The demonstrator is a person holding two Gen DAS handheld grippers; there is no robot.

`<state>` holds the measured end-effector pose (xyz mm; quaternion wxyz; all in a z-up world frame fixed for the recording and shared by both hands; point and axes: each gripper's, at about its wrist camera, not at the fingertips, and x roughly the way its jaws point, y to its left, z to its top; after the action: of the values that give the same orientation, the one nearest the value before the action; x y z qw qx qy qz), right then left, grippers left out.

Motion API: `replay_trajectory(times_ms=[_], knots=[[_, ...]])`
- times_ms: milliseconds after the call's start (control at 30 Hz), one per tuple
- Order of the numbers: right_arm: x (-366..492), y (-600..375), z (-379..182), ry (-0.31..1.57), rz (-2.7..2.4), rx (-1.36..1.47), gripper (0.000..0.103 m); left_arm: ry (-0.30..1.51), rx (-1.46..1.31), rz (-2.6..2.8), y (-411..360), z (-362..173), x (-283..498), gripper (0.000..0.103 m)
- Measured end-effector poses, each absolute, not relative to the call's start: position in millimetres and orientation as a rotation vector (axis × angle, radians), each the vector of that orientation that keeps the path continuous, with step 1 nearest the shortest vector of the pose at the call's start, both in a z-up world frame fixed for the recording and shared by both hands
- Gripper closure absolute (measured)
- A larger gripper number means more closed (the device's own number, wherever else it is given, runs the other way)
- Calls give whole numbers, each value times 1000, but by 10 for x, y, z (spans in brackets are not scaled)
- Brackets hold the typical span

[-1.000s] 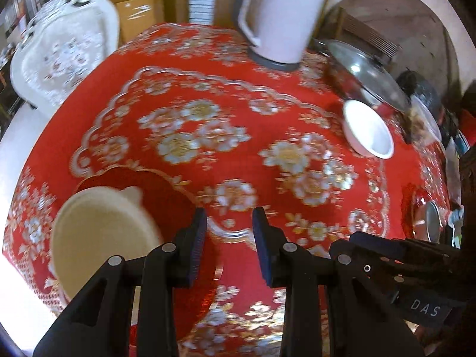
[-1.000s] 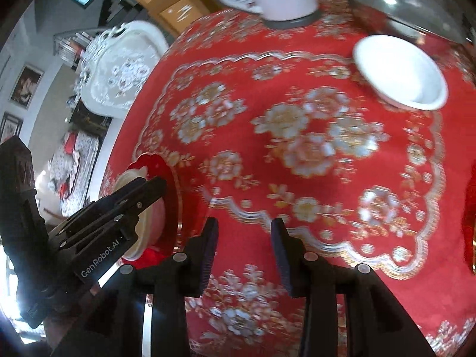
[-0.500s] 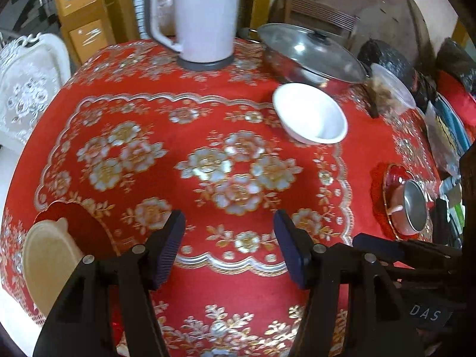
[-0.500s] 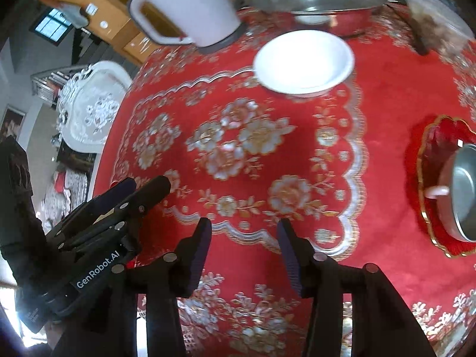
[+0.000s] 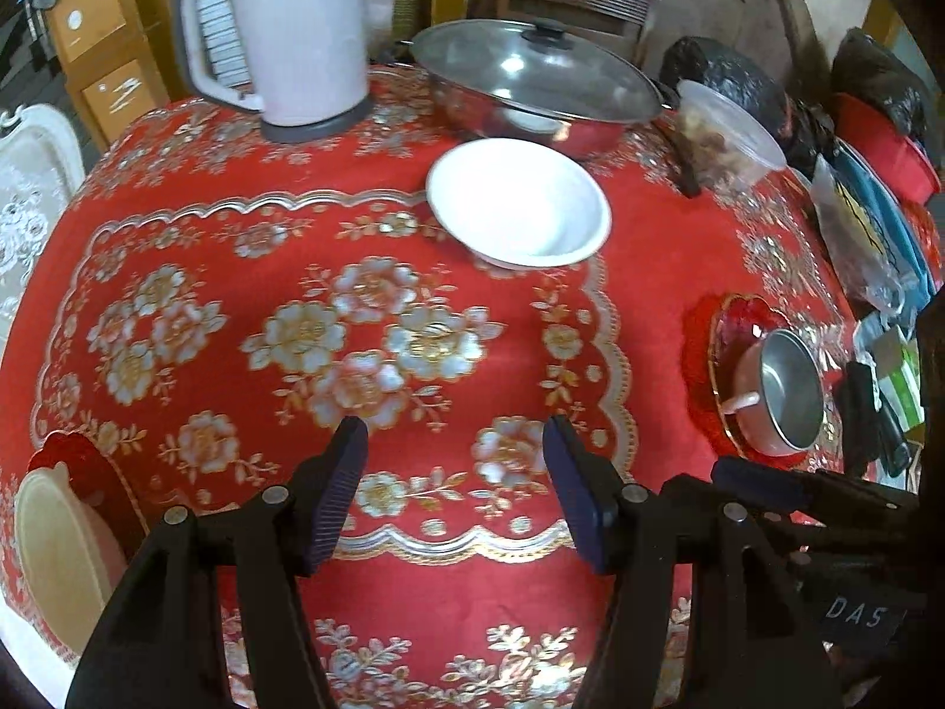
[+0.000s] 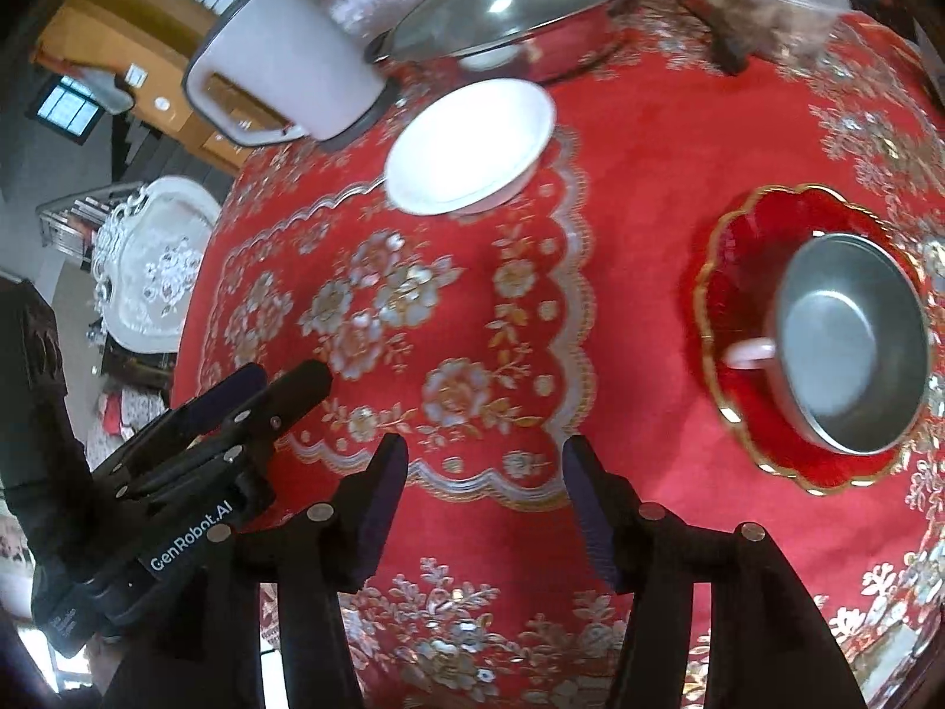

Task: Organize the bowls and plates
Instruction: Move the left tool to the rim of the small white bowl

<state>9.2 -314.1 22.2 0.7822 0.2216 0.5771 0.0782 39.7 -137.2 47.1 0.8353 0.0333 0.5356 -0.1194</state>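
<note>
- Left wrist view takes in the table (image 5: 484,608) first, draped in red cloth with gold and silver flowers, filling nearly the whole picture.
- White kettle (image 5: 295,29) stands upright at the far edge, handle turned left.
- Just right of it, a steel pan under a glass lid (image 5: 531,83), black knob on top.
- White bowl (image 5: 517,201) sits empty and upright just in front of that pan, close to the kettle's base; the right wrist view shows it too (image 6: 469,145), well ahead of the fingers.
- Red plate with a gold scalloped rim (image 6: 744,272) lies to the right, and a steel bowl (image 6: 850,348) with a small pale handle sits on it.
- At the near left edge, a second red plate (image 5: 71,461) carries a cream bowl (image 5: 53,561), partly cut off by the frame.
- Clear tub of brown food (image 5: 723,136) sits right of the pan.
- Left gripper (image 5: 455,496) hovers over the cloth, fingers spread wide, nothing between them.
- Right gripper (image 6: 484,508) hangs alongside, likewise spread and empty, the steel bowl off to its right.
</note>
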Motion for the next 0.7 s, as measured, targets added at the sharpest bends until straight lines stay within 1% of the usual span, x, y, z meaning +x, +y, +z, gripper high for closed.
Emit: replay_trajectory(times_ms=[233,500,567,700], knots=[[98,-3433,213,1236,126,509,46,1146,77,-270,-1549,441,492,42],[354,-3542,271,1205,121,520,46,1127,78,-235,-1532,474,786,42],[430,-3552,277,1200,116,521,43,1127,68,-228,-1510,464,854,37],[556,-3551,243,1195,118,529,43,1133,33,-198,-1428,425,1014,36]])
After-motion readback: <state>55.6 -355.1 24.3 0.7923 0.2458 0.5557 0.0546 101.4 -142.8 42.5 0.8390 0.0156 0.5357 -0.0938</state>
